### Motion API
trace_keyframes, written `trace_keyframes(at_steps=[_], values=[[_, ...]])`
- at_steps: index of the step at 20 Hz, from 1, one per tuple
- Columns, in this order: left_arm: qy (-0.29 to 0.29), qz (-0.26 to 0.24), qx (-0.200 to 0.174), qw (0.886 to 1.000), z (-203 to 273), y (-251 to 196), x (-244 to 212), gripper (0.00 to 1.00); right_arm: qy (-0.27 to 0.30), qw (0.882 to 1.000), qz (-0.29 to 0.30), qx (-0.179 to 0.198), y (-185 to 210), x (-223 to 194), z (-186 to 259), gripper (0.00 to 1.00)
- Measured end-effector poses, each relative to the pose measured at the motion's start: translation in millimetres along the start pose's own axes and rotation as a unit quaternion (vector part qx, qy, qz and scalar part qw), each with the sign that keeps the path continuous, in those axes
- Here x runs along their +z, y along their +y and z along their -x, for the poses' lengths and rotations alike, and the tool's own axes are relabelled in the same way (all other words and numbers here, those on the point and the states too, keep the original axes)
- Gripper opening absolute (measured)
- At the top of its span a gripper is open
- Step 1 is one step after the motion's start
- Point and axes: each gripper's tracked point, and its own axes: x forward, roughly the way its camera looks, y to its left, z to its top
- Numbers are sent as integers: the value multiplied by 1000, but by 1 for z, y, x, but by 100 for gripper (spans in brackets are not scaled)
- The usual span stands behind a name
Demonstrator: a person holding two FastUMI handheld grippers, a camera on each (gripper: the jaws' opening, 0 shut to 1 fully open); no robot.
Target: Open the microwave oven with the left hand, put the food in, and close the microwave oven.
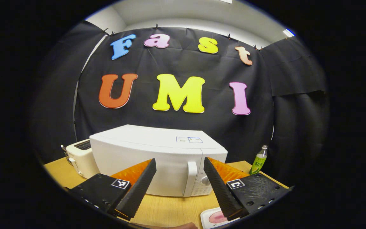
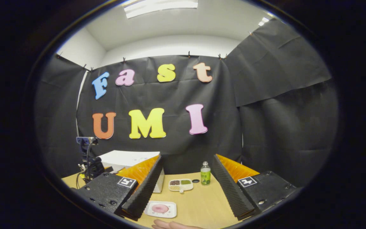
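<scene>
Microwave oven [image 1: 157, 159] white, door closed, standing on the wooden table [image 1: 170, 210] straight ahead in the left gripper view, with its upright door handle [image 1: 190, 178] and round knob [image 1: 206, 180] at its right end. In the right gripper view, same microwave oven [image 2: 129, 158] at the left, largely hidden behind a finger. Food [image 2: 160, 208], a pink piece on a white square plate [image 2: 162, 209], lying on the table near the front edge, in front of and to the right of the oven, apart from it; in the left gripper view seen low at the right, plate [image 1: 209, 218] partly covered by a finger.

Left gripper [image 1: 179, 165] held in front of the oven door, jaws spread wide, gripping nothing, handle framed between the fingers. Right gripper [image 2: 187, 162] raised above the table, jaws likewise wide apart and holding nothing.

Farther out: white toaster [image 1: 78, 157] just beside the oven's left end; green drink bottle [image 1: 258, 161] upright near the back right of the table; white divided tray [image 2: 180, 185] with dark and green fillings between oven and bottle [image 2: 205, 173]; small dark cap-like disc [image 2: 195, 181] near the bottle. Part of a hand [image 2: 173, 225] at the bottom edge of the right gripper view.
</scene>
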Motion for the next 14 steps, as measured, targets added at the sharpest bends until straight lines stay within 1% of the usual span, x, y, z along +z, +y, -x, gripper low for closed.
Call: trace_keyframes(at_steps=[4,7,8,10,11,12,13,14], values=[[21,5,-15,1000,-32,-17,-40,94,14,1000,4,5,-8,-20,-9,93],[30,-1,-8,1000,-57,-18,-62,94,17,1000,10,15,-13,-32,-12,93],[27,-9,-7,1000,-64,-20,-65,94,18,1000,11,16,-17,-35,-13,100],[29,-31,8,999,-73,-15,-75,94,12,1000,13,11,-27,-37,-15,100],[23,-46,21,998,-73,-11,-74,94,10,1000,15,8,-33,-40,-16,100],[14,-54,28,998,-75,-10,-74,93,9,1000,16,5,-37,-42,-17,93],[13,-62,33,997,-76,-10,-74,90,8,1000,15,3,-40,-44,-18,92],[4,-60,33,998,-76,-11,-74,90,7,1000,15,3,-43,-45,-21,100]])
